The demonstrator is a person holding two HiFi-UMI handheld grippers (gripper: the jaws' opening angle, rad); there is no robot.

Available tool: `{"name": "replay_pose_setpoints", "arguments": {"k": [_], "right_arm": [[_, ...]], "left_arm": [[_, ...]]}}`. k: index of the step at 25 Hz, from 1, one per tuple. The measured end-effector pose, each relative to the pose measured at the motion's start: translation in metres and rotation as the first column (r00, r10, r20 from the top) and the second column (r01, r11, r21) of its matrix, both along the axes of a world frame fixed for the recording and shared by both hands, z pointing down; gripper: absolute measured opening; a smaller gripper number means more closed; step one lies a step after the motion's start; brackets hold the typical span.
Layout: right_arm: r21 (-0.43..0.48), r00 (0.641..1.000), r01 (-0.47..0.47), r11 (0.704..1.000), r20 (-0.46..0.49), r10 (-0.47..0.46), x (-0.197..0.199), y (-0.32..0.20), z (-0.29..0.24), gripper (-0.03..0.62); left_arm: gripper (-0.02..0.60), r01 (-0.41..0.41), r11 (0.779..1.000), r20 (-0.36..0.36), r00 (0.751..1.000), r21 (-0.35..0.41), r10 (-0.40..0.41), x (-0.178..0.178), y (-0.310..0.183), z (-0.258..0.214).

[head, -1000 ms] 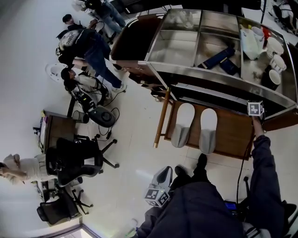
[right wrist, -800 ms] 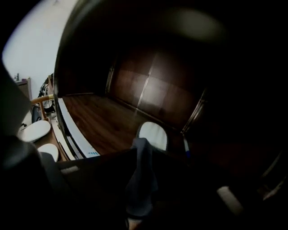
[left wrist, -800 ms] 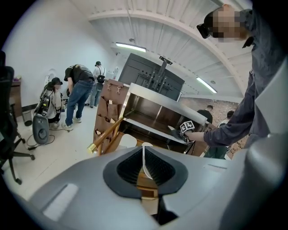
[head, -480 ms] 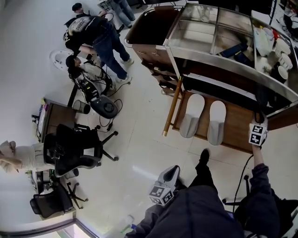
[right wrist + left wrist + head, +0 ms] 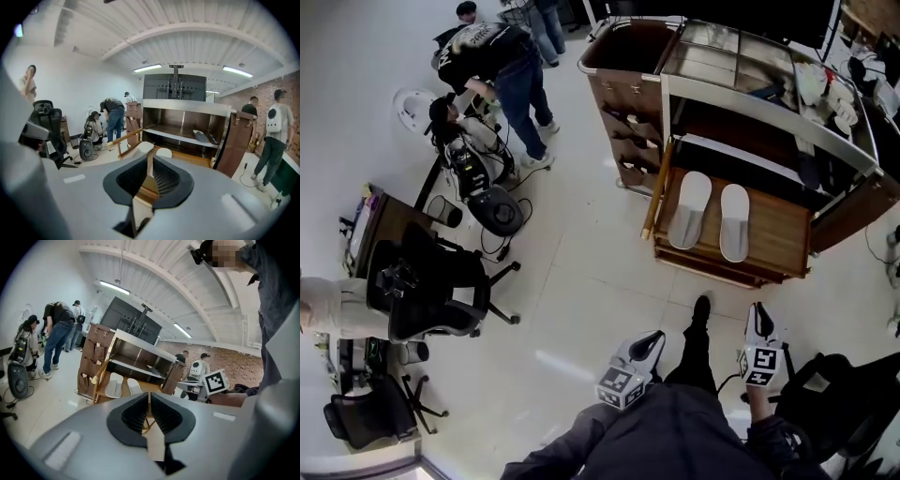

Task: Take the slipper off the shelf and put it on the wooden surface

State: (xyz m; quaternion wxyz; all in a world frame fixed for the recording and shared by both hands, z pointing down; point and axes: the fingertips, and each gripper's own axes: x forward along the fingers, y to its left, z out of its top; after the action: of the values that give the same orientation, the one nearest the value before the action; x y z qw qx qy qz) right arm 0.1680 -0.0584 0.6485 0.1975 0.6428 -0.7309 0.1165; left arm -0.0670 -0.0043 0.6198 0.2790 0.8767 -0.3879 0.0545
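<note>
When seen from the head, stepped well back from the cart [image 5: 628, 94] since a second ago, with the right gripper [image 5: 757, 314] down low by the left gripper [image 5: 654, 339] and not up by the shelf [image 5: 741, 155] any more, leaving a slipper [image 5: 734, 221] beside a second slipper [image 5: 689, 209] on the wooden surface [image 5: 778, 246]. In the left gripper view, pinched together on nothing. In the right gripper view, closing on empty air with a thin gap left, so job probably done.

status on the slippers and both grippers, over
Left gripper shut, empty; right gripper empty, jaws closing. Two slippers side by side on wooden surface, grippers well clear of them. Nothing in the way.
</note>
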Motion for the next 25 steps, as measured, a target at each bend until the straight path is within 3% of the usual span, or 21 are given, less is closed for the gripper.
{"name": "replay_pose_setpoints", "arguments": {"k": [5,9,12,19,25], "right_arm": [[-0.003,1.0,-0.008,1.0,-0.003,0.008,-0.069,0.101,-0.017,0.006],[-0.026,1.0,0.029,0.999,0.008,-0.029,-0.105,0.139,-0.018,0.0],[-0.031,0.994,0.101,0.994,-0.037,-0.103,-0.12,0.147,-0.026,0.0],[-0.012,0.991,0.127,0.992,-0.049,-0.127,-0.126,0.136,-0.043,0.0],[0.005,0.974,0.221,0.975,-0.057,-0.221,-0.144,0.13,-0.046,0.0]], "left_arm": [[0.029,-0.046,0.999,-0.034,0.998,0.016,0.047,-0.019,0.037,-0.008],[0.028,-0.079,0.996,-0.059,0.995,0.047,0.081,-0.016,0.048,-0.015],[0.028,-0.095,0.993,-0.084,0.991,0.076,0.101,-0.01,0.054,-0.023],[0.017,-0.118,0.988,-0.091,0.988,0.1,0.127,-0.003,0.064,-0.027],[0.017,-0.064,0.994,-0.084,0.994,0.093,0.072,-0.017,0.066,-0.038]]}}
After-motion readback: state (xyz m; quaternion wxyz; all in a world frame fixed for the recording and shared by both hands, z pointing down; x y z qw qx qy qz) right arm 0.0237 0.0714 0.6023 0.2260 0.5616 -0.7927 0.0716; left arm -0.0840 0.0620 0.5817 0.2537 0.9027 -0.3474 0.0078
